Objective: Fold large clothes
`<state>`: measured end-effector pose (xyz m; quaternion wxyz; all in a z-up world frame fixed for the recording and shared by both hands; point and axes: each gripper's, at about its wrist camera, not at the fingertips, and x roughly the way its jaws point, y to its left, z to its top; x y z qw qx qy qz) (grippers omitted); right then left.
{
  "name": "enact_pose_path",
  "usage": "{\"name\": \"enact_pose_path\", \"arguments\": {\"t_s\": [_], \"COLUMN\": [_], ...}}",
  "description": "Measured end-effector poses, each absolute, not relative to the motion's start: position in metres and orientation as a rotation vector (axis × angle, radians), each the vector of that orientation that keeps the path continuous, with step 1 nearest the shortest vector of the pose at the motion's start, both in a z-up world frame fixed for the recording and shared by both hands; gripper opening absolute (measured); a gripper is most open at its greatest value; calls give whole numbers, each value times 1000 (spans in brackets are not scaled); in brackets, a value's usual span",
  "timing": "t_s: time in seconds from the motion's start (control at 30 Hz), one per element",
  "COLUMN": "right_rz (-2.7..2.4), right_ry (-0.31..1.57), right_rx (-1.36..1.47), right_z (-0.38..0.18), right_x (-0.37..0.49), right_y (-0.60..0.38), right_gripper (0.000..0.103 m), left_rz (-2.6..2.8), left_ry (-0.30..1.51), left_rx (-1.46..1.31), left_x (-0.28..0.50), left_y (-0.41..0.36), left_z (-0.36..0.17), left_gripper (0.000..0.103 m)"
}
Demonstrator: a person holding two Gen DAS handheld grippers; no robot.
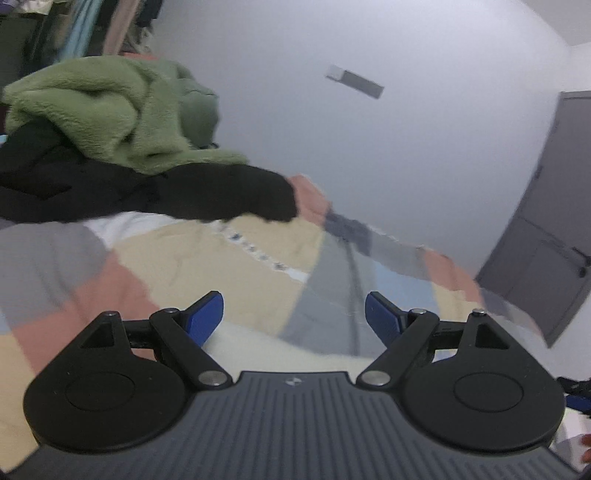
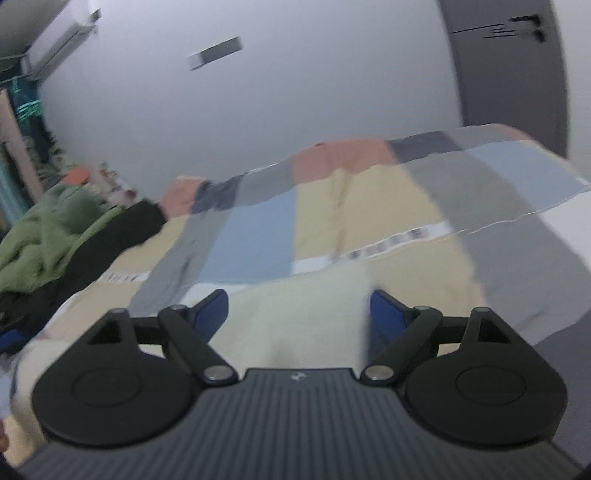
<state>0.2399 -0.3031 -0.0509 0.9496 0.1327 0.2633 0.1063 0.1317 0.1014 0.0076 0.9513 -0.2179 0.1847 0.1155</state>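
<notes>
Both tongs (image 1: 293,314) (image 2: 299,314) gape empty over cream fleece (image 2: 303,317) on a patchwork bedspread (image 2: 317,206), grey wall (image 1: 369,147) behind.

A bedroom in a home. Shown by a bed (image 2: 332,221) with patchwork cover across the middle of the frame, heap of clothes (image 1: 103,122) at the left, hanging garments (image 1: 85,26) at the upper left, grey door (image 2: 509,74) at the upper right, air conditioner (image 2: 55,48) high on the wall.

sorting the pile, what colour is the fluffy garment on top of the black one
Green: the fluffy garment shows best in the left wrist view.
</notes>
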Motion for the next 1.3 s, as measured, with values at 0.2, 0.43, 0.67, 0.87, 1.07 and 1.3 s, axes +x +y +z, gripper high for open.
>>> {"name": "enact_pose_path", "arguments": {"t_s": [0.2, 0.43, 0.67, 0.87, 1.07, 1.3], "right_rz": [152, 215, 286, 326, 327, 311], "right_ry": [609, 693, 720, 732, 651, 528], "right_rx": [336, 376, 417, 362, 308, 333], "right_z": [-63, -88, -104, -99, -81, -70], "right_x": [262, 295, 305, 302, 291, 290], "right_y": [-332, -331, -328, -319, -315, -323], "right_gripper": [86, 85, 82, 45, 32, 32], "left_rz": [257, 255, 252, 262, 220, 166], "left_ry": [485, 570, 582, 582, 487, 439], "left_rx": [-525, -556, -579, -564, -552, -528], "left_x": [142, 154, 161, 160, 151, 164], "left_y": [127, 131, 132, 131, 127, 123], "left_z": [-20, -41, -50, -44, -20, -5], "left_gripper": [87, 86, 78, 51, 37, 36]}}
